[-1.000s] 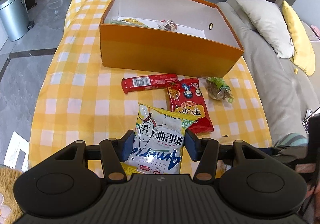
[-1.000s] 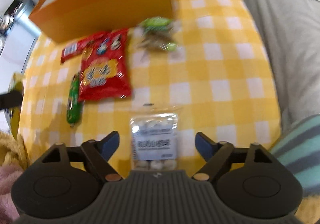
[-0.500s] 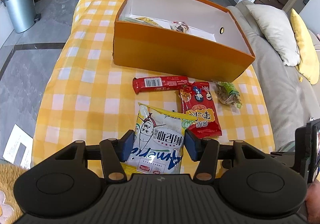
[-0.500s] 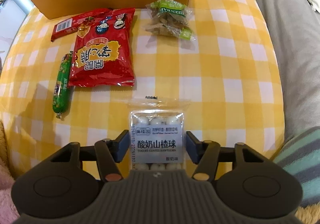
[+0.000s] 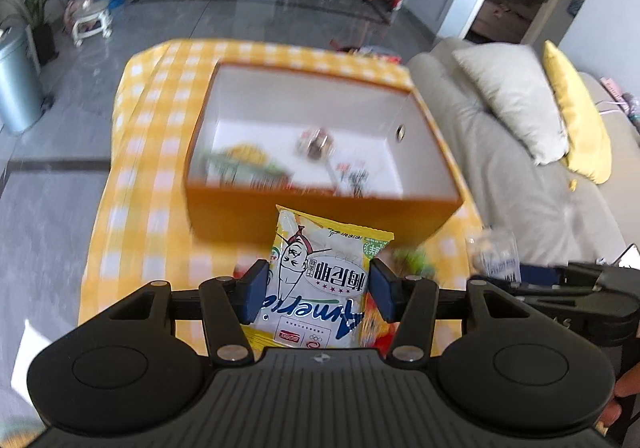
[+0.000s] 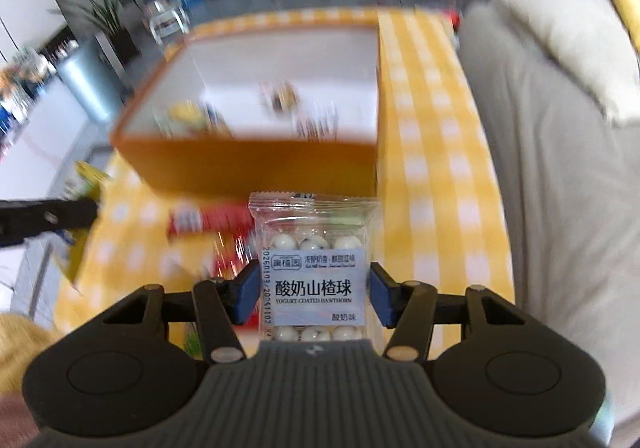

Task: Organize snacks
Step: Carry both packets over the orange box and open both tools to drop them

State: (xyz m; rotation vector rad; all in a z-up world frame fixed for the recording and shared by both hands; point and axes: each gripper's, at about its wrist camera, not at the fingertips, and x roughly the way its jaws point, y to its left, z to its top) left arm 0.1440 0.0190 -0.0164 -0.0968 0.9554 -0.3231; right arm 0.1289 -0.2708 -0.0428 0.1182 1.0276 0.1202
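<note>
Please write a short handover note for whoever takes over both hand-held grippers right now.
Left hand-held gripper: shut on the white-and-yellow snack bag, lifted in front of the orange box.
Right hand-held gripper: shut on the yogurt-coated hawthorn ball pack, also raised facing the box.
Done: several snacks lie in the box already.
Left: drop both packs in the box, then collect the red packets on the checked tablecloth; the blur hides any others.

My left wrist view looks forward and down from above the table at the orange box (image 5: 320, 207); my right wrist view faces it likewise from the right. Both share the box (image 6: 256, 163) and checked tablecloth (image 5: 136, 151).
</note>
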